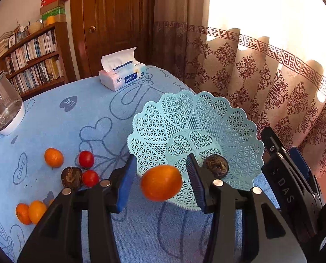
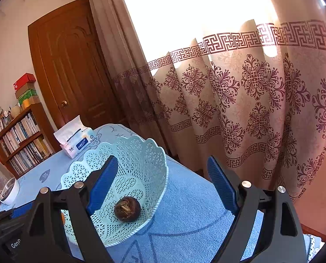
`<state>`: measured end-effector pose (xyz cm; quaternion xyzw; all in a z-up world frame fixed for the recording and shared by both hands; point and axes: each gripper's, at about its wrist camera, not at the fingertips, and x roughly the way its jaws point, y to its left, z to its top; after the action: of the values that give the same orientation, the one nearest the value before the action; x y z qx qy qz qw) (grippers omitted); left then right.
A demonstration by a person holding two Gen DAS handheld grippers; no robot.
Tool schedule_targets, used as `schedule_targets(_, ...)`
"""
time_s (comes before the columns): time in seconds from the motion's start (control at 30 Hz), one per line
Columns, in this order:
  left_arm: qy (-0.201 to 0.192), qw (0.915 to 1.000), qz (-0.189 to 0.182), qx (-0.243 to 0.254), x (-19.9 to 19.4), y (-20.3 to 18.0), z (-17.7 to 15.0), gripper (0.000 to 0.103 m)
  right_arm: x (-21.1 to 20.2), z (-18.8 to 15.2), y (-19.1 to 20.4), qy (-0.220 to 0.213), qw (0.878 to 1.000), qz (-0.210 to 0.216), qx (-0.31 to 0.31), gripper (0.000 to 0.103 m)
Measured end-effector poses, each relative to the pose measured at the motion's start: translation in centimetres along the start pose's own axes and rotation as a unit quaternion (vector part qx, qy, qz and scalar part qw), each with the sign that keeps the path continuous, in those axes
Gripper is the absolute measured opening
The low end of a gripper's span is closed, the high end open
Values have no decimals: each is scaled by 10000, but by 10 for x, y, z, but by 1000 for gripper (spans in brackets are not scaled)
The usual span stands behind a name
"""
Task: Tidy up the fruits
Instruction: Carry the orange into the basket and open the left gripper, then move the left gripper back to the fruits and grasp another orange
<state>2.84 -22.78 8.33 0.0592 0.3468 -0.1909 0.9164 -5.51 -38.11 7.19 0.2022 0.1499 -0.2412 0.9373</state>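
Observation:
A pale blue lattice basket [image 1: 206, 114] [image 2: 141, 153] stands on the blue tablecloth, with one dark brown round fruit [image 1: 215, 166] [image 2: 127, 208] inside. My left gripper [image 1: 160, 166] hovers at the basket's near rim, jaws apart. An orange fruit [image 1: 161, 183] sits between its pads with a gap on each side, touching neither. My right gripper [image 2: 160, 160] stands open and empty over the basket's right side. Left of the basket lie an orange [image 1: 53, 157], two red tomatoes [image 1: 86, 159], another brown fruit [image 1: 71, 178] and two more oranges [image 1: 29, 212].
A tissue pack [image 1: 123, 74] lies at the table's far side and a glass kettle [image 1: 2, 109] at the far left. A patterned curtain [image 2: 239, 109] hangs close behind the table's right edge. A bookshelf [image 1: 35, 59] and a door stand beyond.

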Motion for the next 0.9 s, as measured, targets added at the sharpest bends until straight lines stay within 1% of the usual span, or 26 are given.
schedule_targets(0.03,-19,10000,15,-49,-1,2,0,56,0,0,0,1,10000,3,1,85)
schedule_targets(0.17,-72,9998,63,-158,-6,10,1,57,0,0,0,10,10000,6,1,85)
schedule_targets(0.37,-50,9996,102,-273,-8,16,-2,58,0,-1,-1,2,10000,12,17,85)
schedule_targets(0.4,-44,9995,109,-283,-9,17,-3,61,0,-1,-1,1,10000,12,18,85)
schedule_targets(0.43,-44,9995,124,-301,-9,18,-4,69,0,-1,-1,4,10000,17,19,85)
schedule_targets(0.53,-87,9990,242,-362,-13,25,-6,79,0,-1,-2,5,10000,28,27,85)
schedule_targets(0.6,-109,9985,329,-425,-15,31,-7,84,0,-1,-2,-5,10000,46,27,85)
schedule_targets(0.7,-177,9971,466,-571,-21,43,-7,84,-1,-1,-1,-27,10000,89,27,85)
schedule_targets(0.8,-286,9953,597,-703,-30,57,-8,91,-2,0,-1,-47,9999,134,29,86)
schedule_targets(0.9,-420,9927,784,-808,-41,71,-10,91,-3,0,-1,-77,9998,166,32,87)
